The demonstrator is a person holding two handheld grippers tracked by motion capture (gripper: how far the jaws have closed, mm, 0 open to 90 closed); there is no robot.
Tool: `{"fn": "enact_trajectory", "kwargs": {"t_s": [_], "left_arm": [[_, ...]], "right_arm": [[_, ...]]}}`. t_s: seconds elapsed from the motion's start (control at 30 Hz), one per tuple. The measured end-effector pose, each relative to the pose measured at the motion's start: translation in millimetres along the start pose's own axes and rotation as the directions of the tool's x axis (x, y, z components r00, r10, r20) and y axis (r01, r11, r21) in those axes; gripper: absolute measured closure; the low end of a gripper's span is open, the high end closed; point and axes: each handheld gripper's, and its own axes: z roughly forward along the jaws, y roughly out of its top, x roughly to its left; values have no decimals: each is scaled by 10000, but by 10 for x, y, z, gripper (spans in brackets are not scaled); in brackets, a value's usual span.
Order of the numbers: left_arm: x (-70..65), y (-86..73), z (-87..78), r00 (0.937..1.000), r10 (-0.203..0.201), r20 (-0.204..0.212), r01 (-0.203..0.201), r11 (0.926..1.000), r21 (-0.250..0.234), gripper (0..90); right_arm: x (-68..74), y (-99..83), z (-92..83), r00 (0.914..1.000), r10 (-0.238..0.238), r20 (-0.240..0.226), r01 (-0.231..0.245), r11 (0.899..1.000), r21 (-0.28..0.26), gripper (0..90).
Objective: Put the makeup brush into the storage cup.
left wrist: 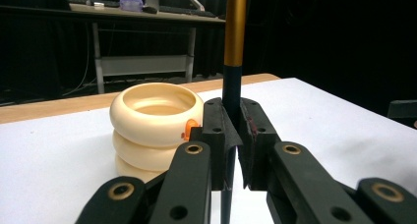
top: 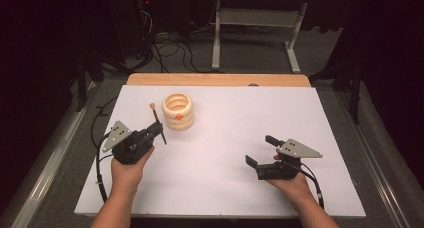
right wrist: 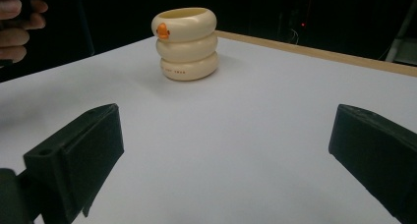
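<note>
Left hand-held gripper (left wrist: 231,135): clamped on thin black-and-gold brush (left wrist: 234,42), held upright just beside cream three-ringed ceramic cup (top: 178,110) on white desk (top: 240,123). Right hand-held gripper (top: 260,150): jaws wide apart, nothing between them, well apart from cup.

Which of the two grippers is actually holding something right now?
The left gripper: its jaws are shut on a thin brush beside the cream cup. The right gripper has its jaws wide apart, with nothing between them.

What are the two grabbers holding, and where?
The left gripper pinches a brush low on its dark handle. The right gripper is open, holding nothing.
</note>
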Motion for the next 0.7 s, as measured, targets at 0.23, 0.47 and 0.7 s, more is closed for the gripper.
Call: {"fn": "enact_trajectory", "kwargs": {"t_s": [0.23,0.47,0.7], "left_arm": [[11,114,58,9998,152,-124,-153,9999,-52,832],[24,179,170,9997,165,-170,-167,9998,-99,832],[21,263,325,9990,295,-337,-301,9994,-179,832]], "right_arm": [[5,0,2,10000,-37,-56,37,10000,-19,15],[4,-7,14,9999,-25,-104,25,10000,-14,18],[4,-10,15,10000,-63,-67,64,10000,50,20]]}}
